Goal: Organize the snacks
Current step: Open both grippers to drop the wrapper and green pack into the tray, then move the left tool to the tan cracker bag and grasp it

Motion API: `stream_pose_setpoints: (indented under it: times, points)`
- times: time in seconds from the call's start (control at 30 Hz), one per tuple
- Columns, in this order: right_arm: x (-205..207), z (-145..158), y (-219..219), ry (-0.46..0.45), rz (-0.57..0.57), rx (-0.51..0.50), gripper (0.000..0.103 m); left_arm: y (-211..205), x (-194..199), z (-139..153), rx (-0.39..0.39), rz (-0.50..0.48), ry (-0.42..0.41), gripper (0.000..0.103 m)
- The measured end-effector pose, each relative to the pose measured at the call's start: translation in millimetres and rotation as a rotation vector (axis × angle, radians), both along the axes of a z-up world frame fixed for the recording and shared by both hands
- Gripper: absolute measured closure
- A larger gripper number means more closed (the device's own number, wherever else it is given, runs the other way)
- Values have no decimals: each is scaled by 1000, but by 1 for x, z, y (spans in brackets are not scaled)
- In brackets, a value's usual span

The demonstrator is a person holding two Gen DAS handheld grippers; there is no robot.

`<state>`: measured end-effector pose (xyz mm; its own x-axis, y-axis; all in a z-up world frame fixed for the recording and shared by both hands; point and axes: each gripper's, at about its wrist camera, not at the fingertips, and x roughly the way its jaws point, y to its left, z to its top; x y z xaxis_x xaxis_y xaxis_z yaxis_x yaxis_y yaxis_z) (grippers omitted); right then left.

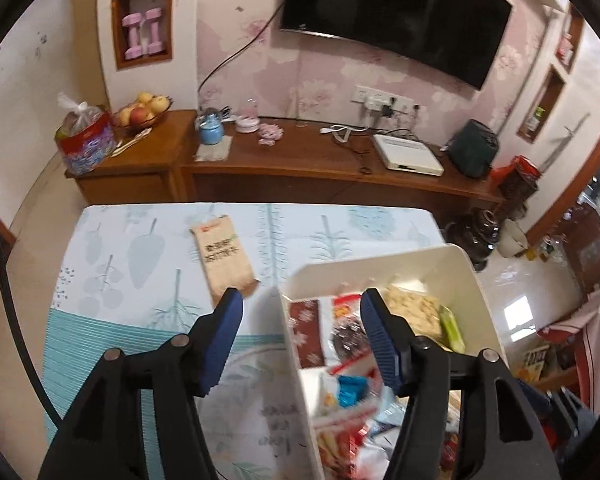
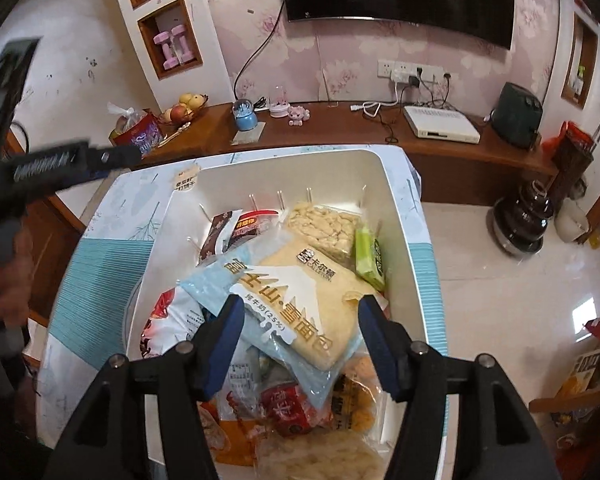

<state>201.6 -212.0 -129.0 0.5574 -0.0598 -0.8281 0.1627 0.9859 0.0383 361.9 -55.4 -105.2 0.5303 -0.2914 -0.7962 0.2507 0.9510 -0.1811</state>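
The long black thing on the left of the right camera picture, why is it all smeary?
Right wrist view: that is the left tool, streaked by motion blur. Left wrist view: the snack packets nearest the lens are blurred too, while the brown packet on the table stays fairly sharp.

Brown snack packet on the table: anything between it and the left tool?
Nothing visible. The brown snack packet lies flat on the tablecloth, just beyond the open left tool. The white bin stands to its right, its near wall between the fingers but off the packet's line.
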Motion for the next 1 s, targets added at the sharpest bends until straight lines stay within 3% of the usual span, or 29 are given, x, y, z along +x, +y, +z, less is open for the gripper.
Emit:
stream_pose_setpoints:
  times: [0.13, 0.23, 0.4, 0.63, 1.0]
  points:
    - [12, -3, 9, -7, 15, -1, 39, 8, 26, -9, 27, 40, 42, 35]
    - [25, -4, 12, -18, 25, 9, 37, 13, 49, -20, 32, 57, 87, 35]
    - [51, -5, 18, -43, 8, 0, 25, 19, 86, -38, 58, 95, 161, 35]
    - [90, -16, 20, -53, -60, 31, 23, 22, 132, -76, 110, 119, 251, 35]
    - [120, -38, 28, -22, -94, -95, 23, 17, 167, -144, 134, 105, 330, 35]
